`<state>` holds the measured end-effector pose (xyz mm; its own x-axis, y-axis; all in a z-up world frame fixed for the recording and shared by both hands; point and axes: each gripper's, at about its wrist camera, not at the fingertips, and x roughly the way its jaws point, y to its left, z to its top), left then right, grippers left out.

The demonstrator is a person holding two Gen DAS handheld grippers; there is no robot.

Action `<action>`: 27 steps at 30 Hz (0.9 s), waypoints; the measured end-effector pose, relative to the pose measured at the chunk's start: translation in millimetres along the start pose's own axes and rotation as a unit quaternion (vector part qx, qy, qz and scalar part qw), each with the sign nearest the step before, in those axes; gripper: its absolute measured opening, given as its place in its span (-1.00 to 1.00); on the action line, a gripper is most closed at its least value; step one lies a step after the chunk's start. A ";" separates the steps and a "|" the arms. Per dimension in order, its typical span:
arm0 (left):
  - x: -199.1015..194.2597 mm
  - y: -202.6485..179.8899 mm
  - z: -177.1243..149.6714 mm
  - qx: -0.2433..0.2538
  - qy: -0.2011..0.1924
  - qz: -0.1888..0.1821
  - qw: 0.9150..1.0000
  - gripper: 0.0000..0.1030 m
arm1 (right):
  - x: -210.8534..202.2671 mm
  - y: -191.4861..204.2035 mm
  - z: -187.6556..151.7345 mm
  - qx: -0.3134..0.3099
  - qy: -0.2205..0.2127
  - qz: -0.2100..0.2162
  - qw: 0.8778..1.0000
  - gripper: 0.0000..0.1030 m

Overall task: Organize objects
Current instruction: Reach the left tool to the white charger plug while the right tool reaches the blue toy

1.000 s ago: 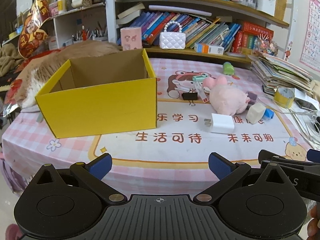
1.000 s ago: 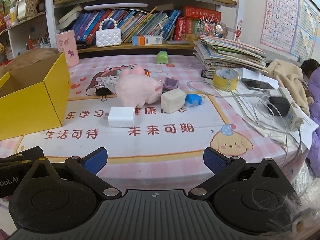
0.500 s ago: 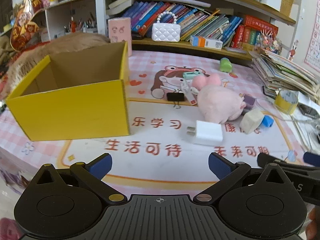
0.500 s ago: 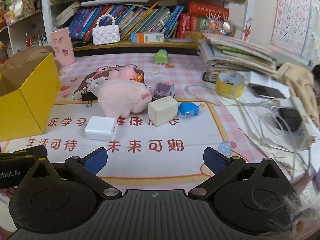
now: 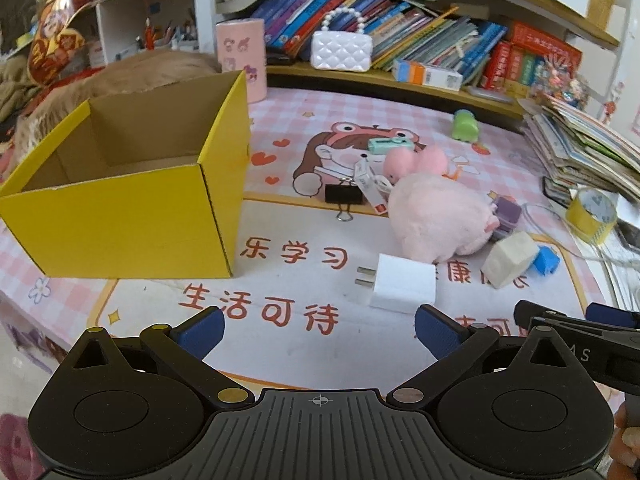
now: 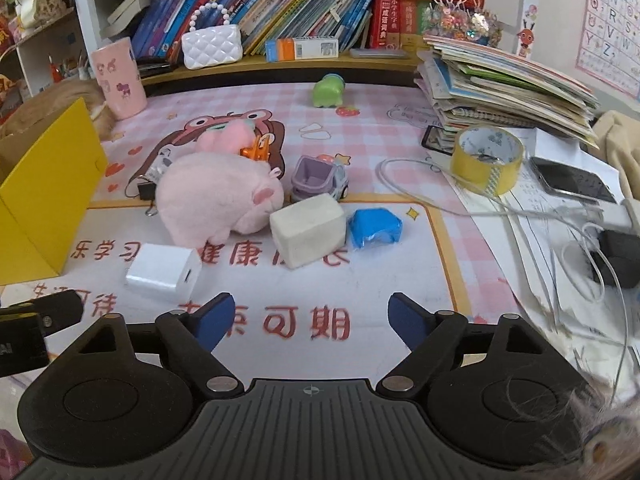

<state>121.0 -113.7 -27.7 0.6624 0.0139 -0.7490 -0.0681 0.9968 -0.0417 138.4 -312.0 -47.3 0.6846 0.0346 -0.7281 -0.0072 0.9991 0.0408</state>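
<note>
- White charger block [image 6: 162,271] lies on the worktop [image 6: 384,280] mat, prongs pointing toward the yellow box [image 5: 120,216]. It sits just ahead of the right claw [image 6: 310,320], off to that claw's left side, not between the fingers.
- From the left claw [image 5: 318,330] the same charger sits ahead and to the right, close to its right-hand fingertip [image 5: 436,330]; nothing between those fingers either.
- Right claw: jaws closing, about part-way, nothing caught in them. Left claw: spread wide, holding nothing.
- Risk: the right claw shuts on air, since the charger is off its centre line; a sideways correction looks needed first.
- Risk: both claws are near the same charger and near each other; the right one's tip shows at the left view's edge. They could knock together or shove the block.
- Risk: the charger is smooth and boxy, likely to skid on the mat if a finger clips one corner.
- Close behind it: pink plush pig [image 6: 218,204], cream foam block [image 6: 308,230], blue cube [image 6: 374,228]. A wide sweep may nudge these.
- The box stands open-topped, well to the left.
</note>
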 end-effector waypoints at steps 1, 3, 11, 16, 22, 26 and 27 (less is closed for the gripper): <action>2.4 -0.4 1.3 -0.004 0.001 0.000 1.000 0.91 | 2.7 -1.1 2.3 -0.001 -0.002 -0.003 1.000 0.60; 8.5 -3.8 4.0 -0.006 0.006 -0.002 1.000 0.87 | 8.4 -3.9 7.6 -0.002 -0.004 -0.010 1.000 0.55; 29.1 -39.4 14.1 0.038 0.009 -0.046 0.998 0.84 | 29.5 -22.7 23.0 -0.006 0.008 -0.007 1.000 0.47; 57.9 -54.3 20.0 0.042 0.034 -0.037 0.998 0.73 | 40.5 -33.8 29.4 -0.013 0.013 -0.011 1.000 0.47; 81.5 -64.1 21.0 0.052 0.053 -0.013 0.997 0.56 | 56.7 -42.7 36.2 -0.028 0.019 -0.005 0.999 0.47; 91.7 -65.5 21.7 0.050 0.063 -0.004 0.997 0.47 | 67.0 -43.9 40.5 -0.045 0.012 0.004 0.999 0.48; 93.6 -65.0 21.8 0.048 0.065 -0.002 0.997 0.45 | 68.6 -43.5 41.8 -0.053 0.006 0.007 0.999 0.48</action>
<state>203.7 -175.5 -80.7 0.5591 0.0056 -0.8291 0.0105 0.9999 0.0138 216.2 -354.1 -70.3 0.6748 0.0479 -0.7365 -0.0939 0.9954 -0.0213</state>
